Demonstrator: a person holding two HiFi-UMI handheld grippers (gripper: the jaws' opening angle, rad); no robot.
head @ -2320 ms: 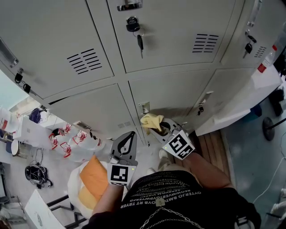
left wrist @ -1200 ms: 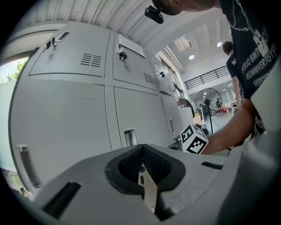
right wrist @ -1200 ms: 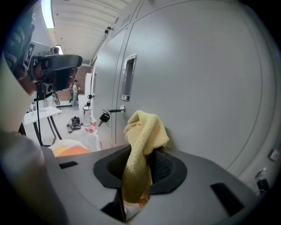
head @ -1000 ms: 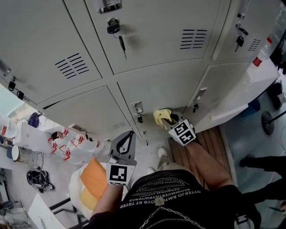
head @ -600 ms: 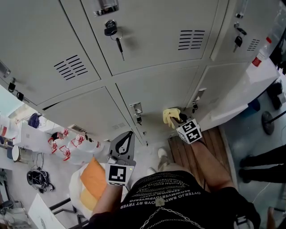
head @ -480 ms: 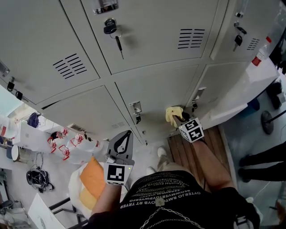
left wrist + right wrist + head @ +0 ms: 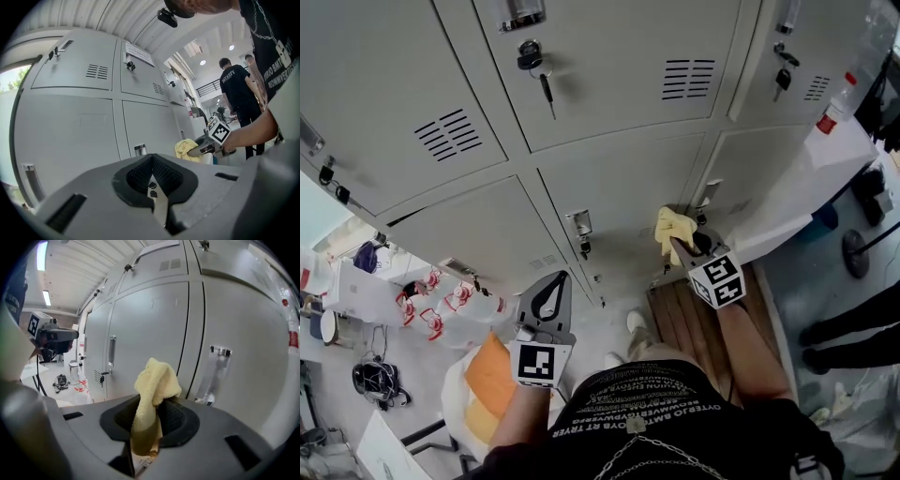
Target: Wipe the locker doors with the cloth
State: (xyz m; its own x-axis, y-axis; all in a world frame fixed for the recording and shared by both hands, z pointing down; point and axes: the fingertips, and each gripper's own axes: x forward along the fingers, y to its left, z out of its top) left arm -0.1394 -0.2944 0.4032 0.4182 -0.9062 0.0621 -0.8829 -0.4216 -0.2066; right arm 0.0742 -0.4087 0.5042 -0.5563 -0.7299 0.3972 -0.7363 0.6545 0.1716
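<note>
— Where was the left gripper [image 7: 549, 285]?
— Low and near, jaws together on nothing. Further right, the right gripper [image 7: 679, 246] clenched the yellow cloth [image 7: 669, 227] at the lower locker door [image 7: 619, 187], by its right edge; wiping looked under way.
— Next?
— Likely a pressed sweep across it.

A: How is the light?
B: Bright, even, indoor; long white ceiling strip lights [image 7: 46, 297] glow upper left in the right gripper view. Pale grey metal locker doors [image 7: 609, 56] carry soft shadows.
A: Sharpness?
B: Head view crisp; gripper views bow outward, black-cornered, foreground soft.
</note>
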